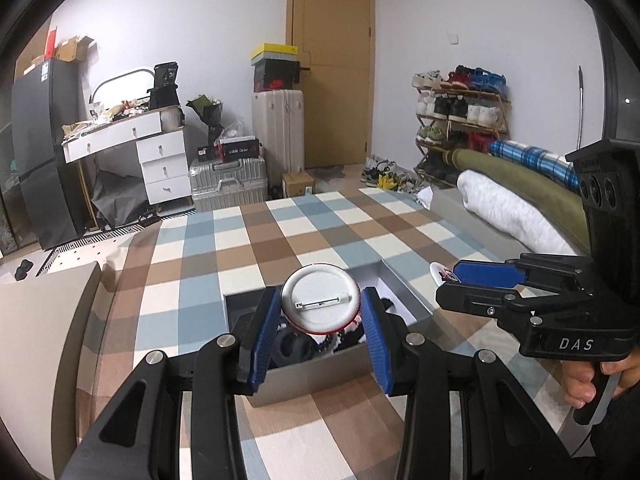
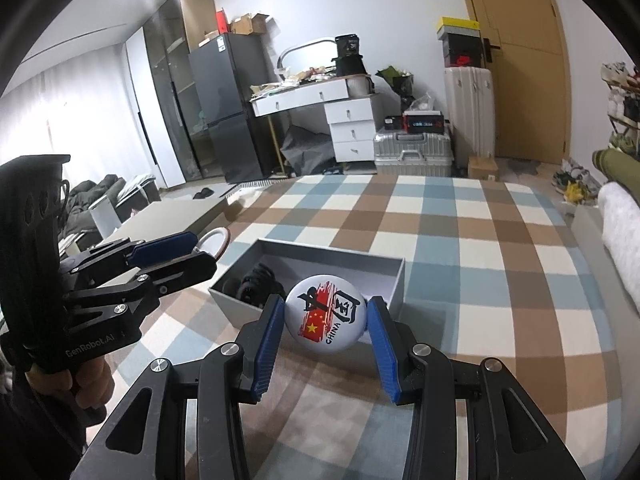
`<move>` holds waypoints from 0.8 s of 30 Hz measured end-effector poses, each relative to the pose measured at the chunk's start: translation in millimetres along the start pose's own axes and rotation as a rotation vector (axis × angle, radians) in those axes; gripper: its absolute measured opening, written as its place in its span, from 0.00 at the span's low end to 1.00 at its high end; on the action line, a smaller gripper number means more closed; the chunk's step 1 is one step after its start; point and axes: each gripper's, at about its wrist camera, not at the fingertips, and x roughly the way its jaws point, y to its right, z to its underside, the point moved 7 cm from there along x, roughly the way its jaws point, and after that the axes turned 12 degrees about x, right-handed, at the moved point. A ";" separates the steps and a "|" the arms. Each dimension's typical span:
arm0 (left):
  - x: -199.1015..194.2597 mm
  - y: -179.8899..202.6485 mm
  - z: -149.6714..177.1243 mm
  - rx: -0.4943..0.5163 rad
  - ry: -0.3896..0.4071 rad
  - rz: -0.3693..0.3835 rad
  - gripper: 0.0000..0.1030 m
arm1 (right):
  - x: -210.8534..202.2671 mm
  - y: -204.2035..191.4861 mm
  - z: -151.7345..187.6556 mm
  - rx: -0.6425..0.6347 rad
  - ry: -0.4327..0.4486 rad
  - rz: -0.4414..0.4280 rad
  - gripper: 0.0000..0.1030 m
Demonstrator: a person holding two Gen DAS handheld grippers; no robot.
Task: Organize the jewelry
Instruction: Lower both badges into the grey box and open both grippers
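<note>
My left gripper [image 1: 320, 308] is shut on a round pin badge [image 1: 320, 298], its white back with the pin facing me, held over an open grey box [image 1: 304, 376]. Dark items [image 1: 296, 346] lie inside the box. My right gripper [image 2: 326, 316] is shut on a second badge [image 2: 325, 311] with a red flag print and "CHINA", held above the box's near rim [image 2: 394, 280]. In the left wrist view the right gripper [image 1: 448, 280] comes in from the right with its badge [image 1: 442, 271]. In the right wrist view the left gripper [image 2: 204, 250] holds its badge [image 2: 214, 243] at the left.
The box stands on a blue, brown and white checked cloth [image 1: 304, 228]. A rolled white blanket [image 1: 512, 208] and green roll [image 1: 520, 172] lie at the right. Suitcases [image 1: 228, 180], a white dresser [image 1: 160, 156], a fridge [image 1: 40, 152] and a shoe rack [image 1: 460, 120] stand beyond.
</note>
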 end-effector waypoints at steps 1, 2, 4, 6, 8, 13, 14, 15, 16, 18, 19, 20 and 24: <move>0.8 -2.0 -1.4 -0.006 0.004 -0.001 0.34 | 0.3 -1.0 -2.0 -0.004 0.003 0.001 0.40; 2.1 -3.8 -2.6 -0.010 0.006 0.000 0.34 | 0.8 -2.4 -4.6 -0.008 0.008 0.001 0.40; 4.0 -6.8 -4.3 -0.020 0.010 0.003 0.34 | 2.6 -5.8 -8.6 -0.017 0.009 -0.004 0.40; 5.2 -7.7 -4.8 -0.025 0.011 0.008 0.34 | 5.6 -9.2 -11.9 -0.034 0.014 0.003 0.40; 9.2 -10.8 -5.7 -0.029 0.011 0.001 0.34 | 8.1 -11.4 -12.9 -0.049 0.015 0.013 0.40; 18.0 -14.1 -5.6 -0.044 0.004 0.003 0.34 | 16.6 -14.9 -15.5 -0.068 0.008 0.015 0.40; 19.1 -13.8 -5.2 -0.042 0.001 0.006 0.34 | 17.9 -15.0 -15.7 -0.068 0.007 0.013 0.40; 19.9 -13.4 -4.8 -0.039 -0.003 0.007 0.34 | 20.4 -15.2 -16.0 -0.067 0.004 0.010 0.40; 21.1 -13.0 -4.6 -0.036 -0.006 0.005 0.34 | 21.2 -15.1 -16.3 -0.065 0.003 0.009 0.40; 23.7 -11.8 -3.7 -0.030 -0.014 0.005 0.34 | 24.2 -15.2 -16.7 -0.061 0.000 0.000 0.40; 24.9 -11.6 -3.4 -0.028 -0.017 0.002 0.34 | 25.5 -15.0 -17.1 -0.059 0.001 -0.001 0.40; 25.6 -11.1 -2.8 -0.026 -0.020 0.002 0.34 | 27.7 -14.5 -17.3 -0.058 -0.001 -0.002 0.40; 31.2 -8.7 -1.4 -0.018 -0.035 0.001 0.34 | 33.2 -12.0 -18.0 -0.052 -0.005 0.000 0.40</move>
